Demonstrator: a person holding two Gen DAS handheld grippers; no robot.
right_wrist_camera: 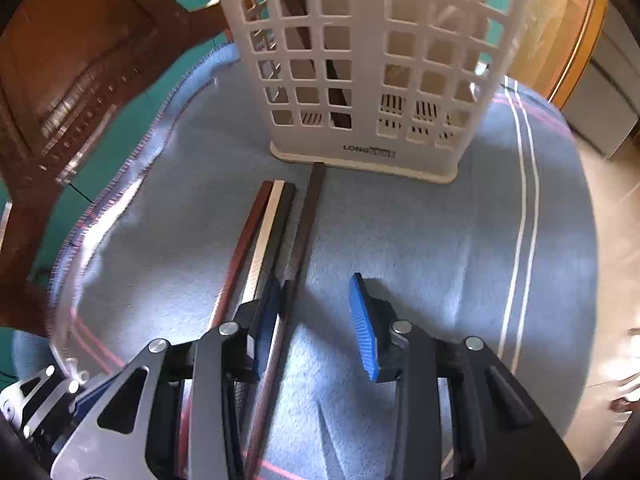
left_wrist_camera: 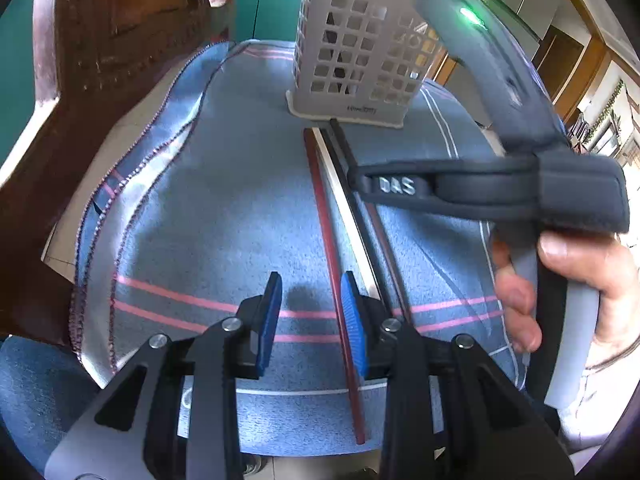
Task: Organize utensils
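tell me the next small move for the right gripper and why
Probably nudge the right gripper slightly left and lower it, so its open jaws straddle the dark chopstick lying nearest on the blue cloth. Right now that stick runs beside the left finger rather than between the jaws, pointing toward the white holder.

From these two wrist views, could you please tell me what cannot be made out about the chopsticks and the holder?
- Chopsticks: near ends hidden under the right gripper in the right wrist view; the count is uncertain.
- Holder: top cut off by the frame edge in the right wrist view; contents only dark shapes behind the lattice.
- Left wrist view: the right gripper's body covers the dark chopstick's middle and the holder's corner.
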